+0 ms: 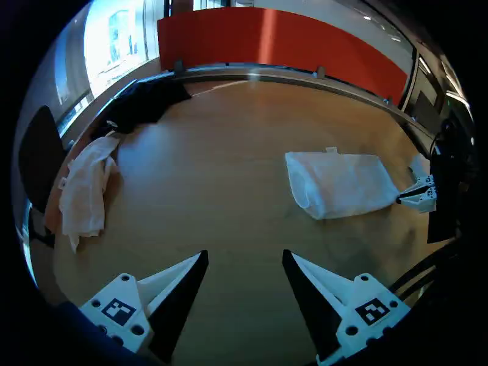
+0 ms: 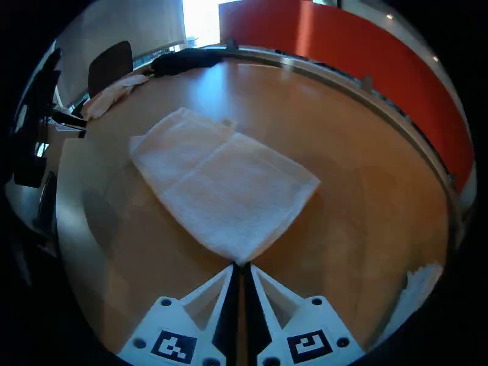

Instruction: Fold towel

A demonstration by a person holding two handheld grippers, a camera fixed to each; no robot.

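A white towel (image 1: pixel 341 183) lies folded in a rough rectangle on the wooden table (image 1: pixel 219 165), to the right in the left gripper view. My left gripper (image 1: pixel 244 259) hovers open over bare wood, well short of the towel, with nothing between its fingers. The right gripper (image 1: pixel 404 196) meets the towel's right edge. In the right gripper view the towel (image 2: pixel 219 183) spreads out ahead, and its near corner runs into the tips of my right gripper (image 2: pixel 241 266), whose fingers are shut on that corner.
A crumpled pale cloth (image 1: pixel 85 189) lies at the table's left edge, with a black garment (image 1: pixel 143 100) behind it and a dark chair (image 1: pixel 39 155) beside it. A red partition (image 1: pixel 274 43) backs the table. Another white cloth (image 2: pixel 415 287) lies near the right gripper.
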